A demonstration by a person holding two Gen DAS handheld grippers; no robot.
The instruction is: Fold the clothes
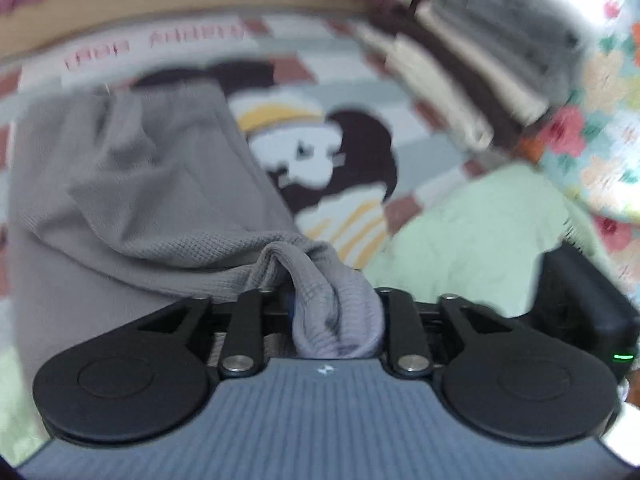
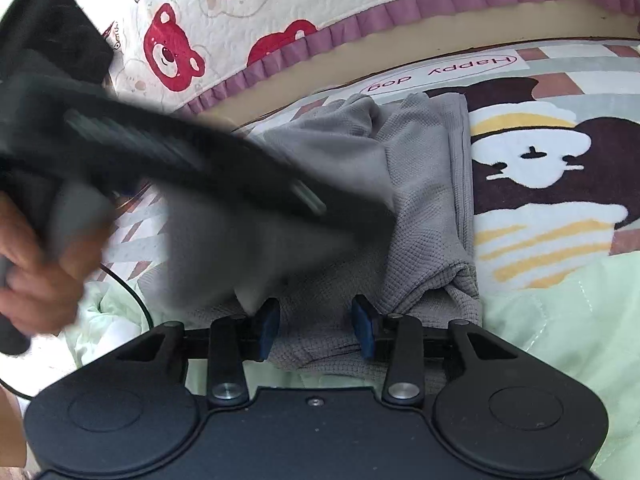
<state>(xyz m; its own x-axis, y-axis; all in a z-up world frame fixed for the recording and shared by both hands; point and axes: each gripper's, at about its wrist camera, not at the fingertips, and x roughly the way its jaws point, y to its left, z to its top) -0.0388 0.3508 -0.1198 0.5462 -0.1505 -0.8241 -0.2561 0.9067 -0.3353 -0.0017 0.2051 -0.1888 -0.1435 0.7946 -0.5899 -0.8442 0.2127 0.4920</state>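
Observation:
A grey waffle-knit garment point(image 1: 132, 184) lies partly folded on a cartoon-dog mat point(image 1: 320, 152). My left gripper point(image 1: 320, 300) is shut on a bunched fold of the grey garment, which hangs back over the gripper body. In the right wrist view the same garment point(image 2: 424, 184) lies on the mat ahead. My right gripper point(image 2: 316, 324) is open, its blue pads point(image 2: 268, 320) on either side of the garment's near edge, gripping nothing. The left gripper's body point(image 2: 192, 156) crosses that view as a dark blur, held by a hand point(image 2: 36, 272).
A pale green cloth point(image 1: 480, 240) lies at the near right of the mat, also in the right wrist view point(image 2: 560, 320). A stack of folded clothes point(image 1: 460, 80) stands far right. A bear-print quilt with purple frill point(image 2: 280, 20) borders the mat's far side.

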